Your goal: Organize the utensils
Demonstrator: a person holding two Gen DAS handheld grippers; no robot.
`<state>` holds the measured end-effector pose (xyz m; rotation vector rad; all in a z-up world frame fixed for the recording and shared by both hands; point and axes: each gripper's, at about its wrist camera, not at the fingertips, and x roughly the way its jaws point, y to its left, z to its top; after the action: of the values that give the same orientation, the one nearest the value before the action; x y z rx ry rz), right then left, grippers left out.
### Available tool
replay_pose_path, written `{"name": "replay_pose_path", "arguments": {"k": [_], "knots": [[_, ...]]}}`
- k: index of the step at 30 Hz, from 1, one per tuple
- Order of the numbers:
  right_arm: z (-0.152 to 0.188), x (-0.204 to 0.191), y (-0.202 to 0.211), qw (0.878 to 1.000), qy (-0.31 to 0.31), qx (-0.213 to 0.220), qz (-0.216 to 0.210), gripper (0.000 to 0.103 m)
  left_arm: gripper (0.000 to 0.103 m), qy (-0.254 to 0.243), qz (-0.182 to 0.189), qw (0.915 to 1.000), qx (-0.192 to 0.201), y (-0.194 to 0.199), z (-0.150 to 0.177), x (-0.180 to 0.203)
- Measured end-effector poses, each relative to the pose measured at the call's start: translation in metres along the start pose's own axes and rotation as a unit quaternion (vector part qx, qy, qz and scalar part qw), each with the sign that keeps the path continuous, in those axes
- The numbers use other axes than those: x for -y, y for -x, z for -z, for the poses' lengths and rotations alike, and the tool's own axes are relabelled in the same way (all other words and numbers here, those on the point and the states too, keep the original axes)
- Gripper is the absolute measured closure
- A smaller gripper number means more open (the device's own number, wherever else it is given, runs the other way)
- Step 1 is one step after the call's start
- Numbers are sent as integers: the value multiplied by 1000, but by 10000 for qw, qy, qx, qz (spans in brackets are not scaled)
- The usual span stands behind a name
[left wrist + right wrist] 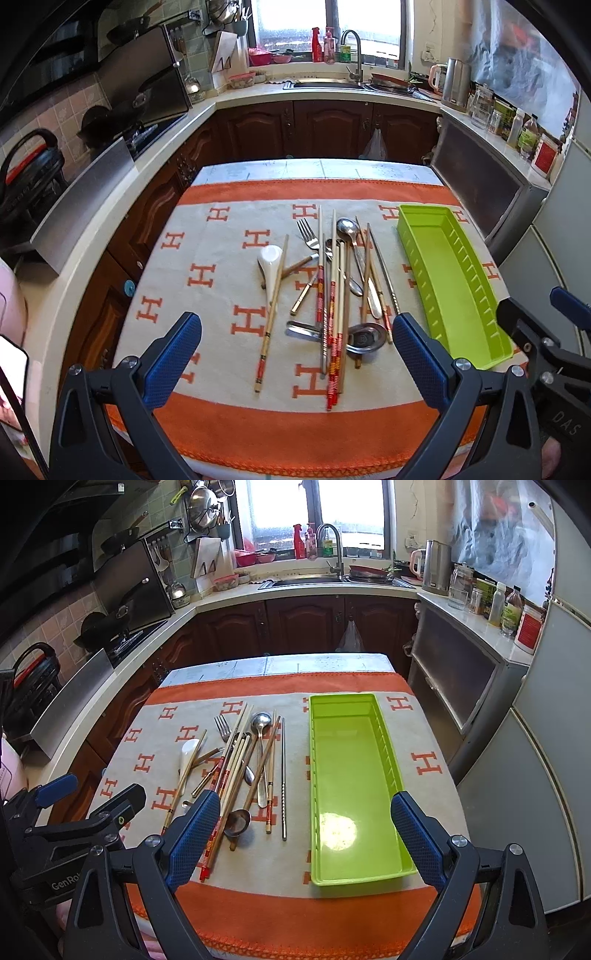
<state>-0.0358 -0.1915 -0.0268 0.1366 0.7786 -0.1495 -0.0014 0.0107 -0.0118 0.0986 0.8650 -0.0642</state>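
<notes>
While the long lime-green plastic tray (354, 786) is sitting empty near the cloth's right edge, we are hovering left gripper (297, 360) and right gripper (304, 836) wide open, holding nothing; jumbled chopsticks, spoons and fork (332, 288) are lying mid-cloth, unsorted.

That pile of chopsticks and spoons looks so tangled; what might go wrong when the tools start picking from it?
1. The chopsticks lie crossed over the metal spoons and fork, so lifting one could drag others along.
2. The white ceramic spoon sits under a chopstick and might be knocked.
3. The green tray is empty and probably light; a bump could slide it.
</notes>
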Motion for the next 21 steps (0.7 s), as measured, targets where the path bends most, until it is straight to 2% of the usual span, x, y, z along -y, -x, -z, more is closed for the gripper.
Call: {"name": "replay_pose_path", "arguments": {"k": [3,8,11,13,14,17,18,21], "knots": [[-1,-3,-1,10000,-5,10,-40,8,1,-75,-74,9998,175,2,-9,-8],[-23,-7,-6,9997,-37,-90,-227,8,1,-155,-171,9987,455,5,-27,-25],[-39,-11,-14,9985,-43,-237,-484,8,1,-420,-156,9987,236,-3,-40,-31],[-50,-16,-20,9974,0,-313,-645,9,1,-380,111,9992,12,-9,-50,-39],[-56,-20,-24,9969,37,-365,-698,9,1,-348,356,9987,-124,-15,-55,-44],[-73,-32,-43,9946,120,-581,-851,23,1,-291,680,9964,-417,-33,-64,-49],[-77,-35,-51,9933,113,-699,-910,28,1,-282,689,9958,-529,-42,-68,-51],[-85,-42,-78,9876,-28,-1067,-1152,32,1,-337,634,9946,-749,-65,-70,-49]]}}
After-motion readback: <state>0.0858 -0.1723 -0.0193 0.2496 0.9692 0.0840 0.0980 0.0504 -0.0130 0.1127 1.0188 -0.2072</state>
